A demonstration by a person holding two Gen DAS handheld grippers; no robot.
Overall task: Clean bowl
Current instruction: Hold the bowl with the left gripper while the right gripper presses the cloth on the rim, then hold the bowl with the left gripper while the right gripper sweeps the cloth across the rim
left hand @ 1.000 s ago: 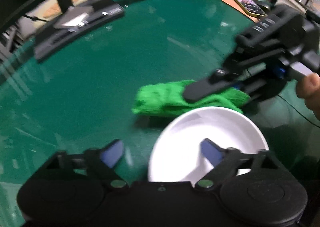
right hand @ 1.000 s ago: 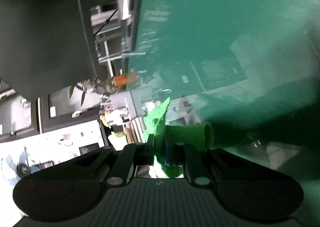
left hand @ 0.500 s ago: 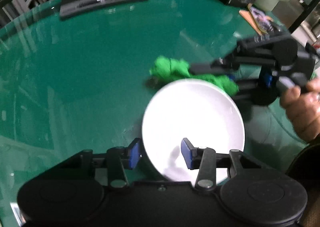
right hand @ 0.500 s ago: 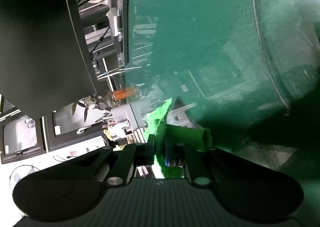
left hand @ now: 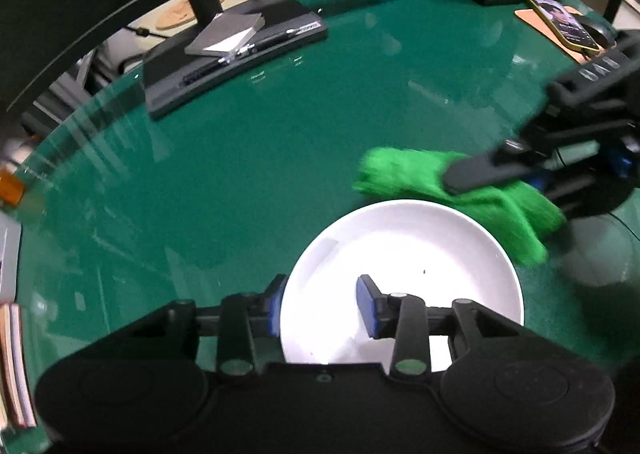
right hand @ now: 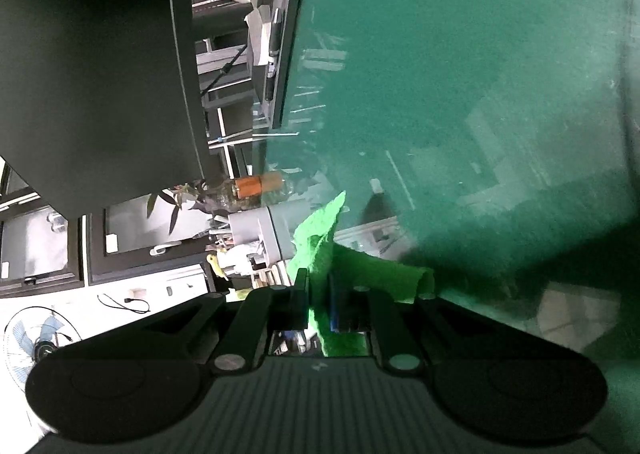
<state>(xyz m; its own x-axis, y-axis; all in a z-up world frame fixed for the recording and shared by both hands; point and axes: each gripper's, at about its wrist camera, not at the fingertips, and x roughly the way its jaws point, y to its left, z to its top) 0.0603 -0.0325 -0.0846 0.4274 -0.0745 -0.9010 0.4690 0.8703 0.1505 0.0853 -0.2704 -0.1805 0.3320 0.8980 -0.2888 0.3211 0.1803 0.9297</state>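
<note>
Bowl (left hand: 404, 250) rim between left hand-held gripper (left hand: 322, 304) pads, jaws just closing.

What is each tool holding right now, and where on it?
Left tool straddles the white bowl's near left rim, jaws just closing; contact unclear. Right tool pinches the green cloth mid-fold.

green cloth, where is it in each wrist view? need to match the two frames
Left wrist: green cloth at right of centre, just beyond the white bowl, clamped by the right gripper coming in from the right.
Right wrist: green cloth at lower centre, pinched between the gripper's own fingers.
Shared landmark: the black monitor base, upper left in the left view, top centre in the right view.
</note>
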